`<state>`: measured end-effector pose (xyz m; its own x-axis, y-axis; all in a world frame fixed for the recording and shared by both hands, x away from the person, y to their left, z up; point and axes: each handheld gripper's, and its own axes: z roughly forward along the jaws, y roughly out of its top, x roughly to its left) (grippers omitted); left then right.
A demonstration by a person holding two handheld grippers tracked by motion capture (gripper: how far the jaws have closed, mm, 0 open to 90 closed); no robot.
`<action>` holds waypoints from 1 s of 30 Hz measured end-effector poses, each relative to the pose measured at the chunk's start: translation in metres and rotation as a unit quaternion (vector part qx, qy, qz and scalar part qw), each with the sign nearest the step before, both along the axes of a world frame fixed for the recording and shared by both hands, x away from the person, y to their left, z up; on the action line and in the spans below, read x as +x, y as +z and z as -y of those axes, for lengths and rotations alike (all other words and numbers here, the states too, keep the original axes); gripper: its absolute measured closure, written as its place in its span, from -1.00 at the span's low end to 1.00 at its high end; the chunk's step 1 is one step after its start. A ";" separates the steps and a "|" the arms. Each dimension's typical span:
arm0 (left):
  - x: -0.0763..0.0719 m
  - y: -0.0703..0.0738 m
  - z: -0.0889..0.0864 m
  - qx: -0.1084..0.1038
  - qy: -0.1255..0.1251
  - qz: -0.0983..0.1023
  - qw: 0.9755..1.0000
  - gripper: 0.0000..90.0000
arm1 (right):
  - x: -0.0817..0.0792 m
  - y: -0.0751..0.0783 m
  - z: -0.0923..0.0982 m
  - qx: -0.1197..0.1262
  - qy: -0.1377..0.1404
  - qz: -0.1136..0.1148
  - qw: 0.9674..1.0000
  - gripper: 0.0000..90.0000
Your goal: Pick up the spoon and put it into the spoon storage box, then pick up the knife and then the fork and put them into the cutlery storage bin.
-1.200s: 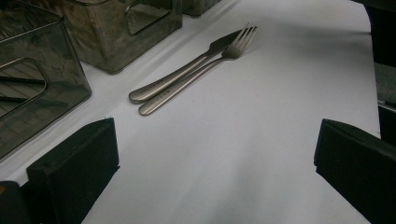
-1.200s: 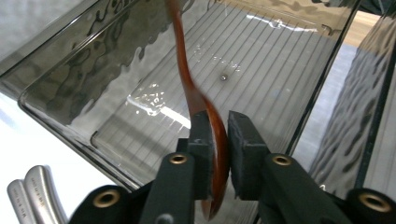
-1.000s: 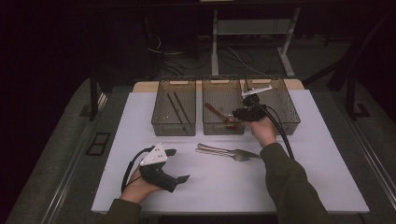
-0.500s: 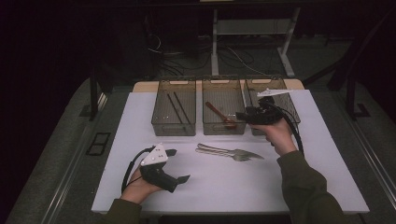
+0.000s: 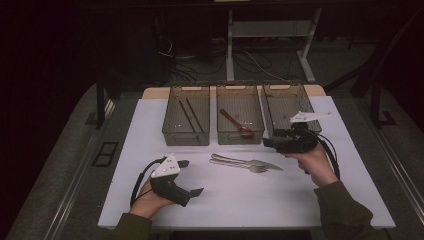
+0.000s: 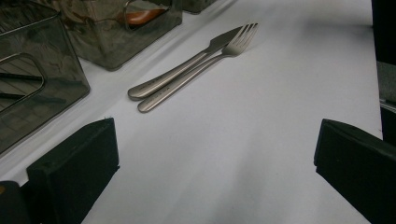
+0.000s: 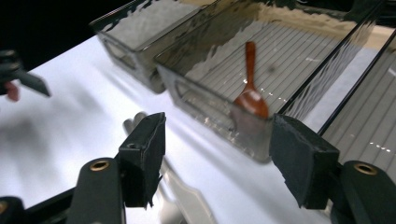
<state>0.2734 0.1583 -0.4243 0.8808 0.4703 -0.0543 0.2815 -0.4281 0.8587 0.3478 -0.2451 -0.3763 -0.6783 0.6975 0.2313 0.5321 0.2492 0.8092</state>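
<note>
A white counter seen from above, with three clear bins in a row along its far edge. The left bin holds dark chopsticks. The middle bin holds a brown spoon, lying on the bin floor with its bowl toward the near wall. The right bin looks empty.

A second ago the right tongs were over the middle bin with the spoon at their tips. Now they have drawn back toward the counter's right edge, just in front of the gap between the middle and right bins. Their jaws have just been opening and stand spread with nothing between them; in the right gripper view the spoon lies beyond them, behind the bin wall. The spoon seems to be sorted.

A fork and a knife lie side by side at the counter's middle, touching, tips toward the right edge. They are probably next.

The left tongs rest near the front-left corner, jaws spread and empty, aimed toward the cutlery.
</note>
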 end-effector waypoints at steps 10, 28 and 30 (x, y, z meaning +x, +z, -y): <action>-0.001 0.001 -0.001 -0.001 0.003 0.001 1.000 -1.00 | -0.030 -0.018 0.020 -0.005 0.006 0.002 1.000 -0.34; 0.014 0.004 0.008 0.002 -0.011 -0.007 1.000 -0.89 | -0.087 -0.054 0.052 -0.025 0.002 0.006 1.000 -0.46; 0.019 0.005 0.012 0.000 -0.027 -0.013 1.000 -0.70 | -0.090 -0.055 0.055 -0.024 0.002 0.008 1.000 -0.46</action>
<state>0.2929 0.1460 -0.4193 0.9029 0.4227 -0.0778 0.2810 -0.4437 0.8510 0.2579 -0.3001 -0.4317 -0.6847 0.7045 0.1865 0.5185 0.2911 0.8040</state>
